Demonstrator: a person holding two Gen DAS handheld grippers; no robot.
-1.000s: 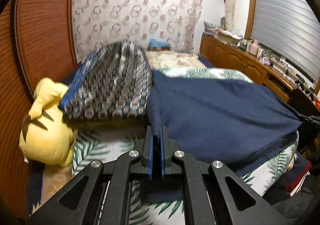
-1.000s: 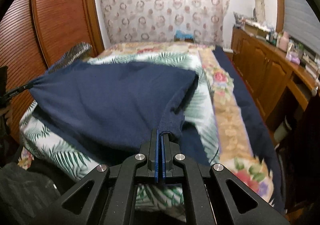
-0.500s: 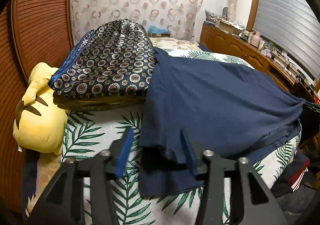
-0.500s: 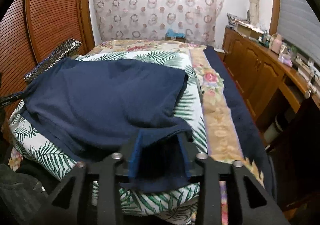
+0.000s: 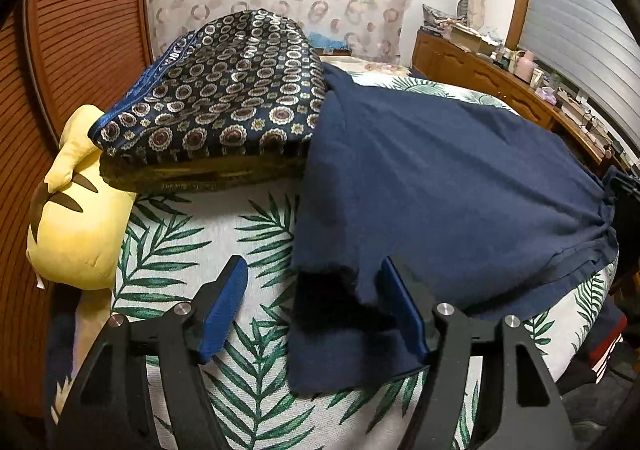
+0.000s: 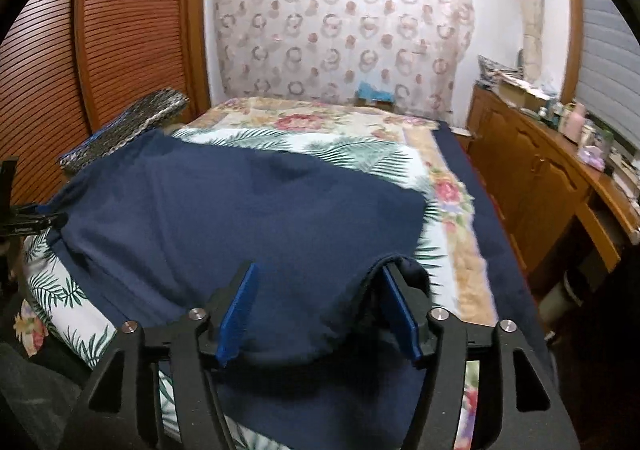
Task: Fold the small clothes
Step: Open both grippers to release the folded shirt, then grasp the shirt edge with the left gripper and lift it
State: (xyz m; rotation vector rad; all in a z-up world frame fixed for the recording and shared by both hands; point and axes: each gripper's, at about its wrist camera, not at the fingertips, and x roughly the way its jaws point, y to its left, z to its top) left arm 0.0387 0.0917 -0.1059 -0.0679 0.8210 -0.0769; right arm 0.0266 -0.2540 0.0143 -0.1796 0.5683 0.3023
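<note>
A navy garment [image 5: 440,186] lies spread on a palm-leaf bedspread [image 5: 188,246] in a bedroom with louvred wooden doors [image 6: 100,50] and a ring-patterned curtain [image 6: 340,30]. The left gripper [image 5: 314,298] and right gripper [image 6: 320,302] have just been opening, jaws wide, cloth edges lying loose between them.

The shirt [image 5: 440,178] lies flat on the bed cover [image 5: 192,242]. A folded cloth [image 5: 224,98] sits on the bed just left of the shirt, and they touch. A soft toy [image 5: 76,218] lies left of that cloth, beside the wooden door [image 5: 80,30]. A long cabinet [image 6: 536,178] stands right of the bed. A curtain [image 6: 340,30] hangs behind the bed.
</note>
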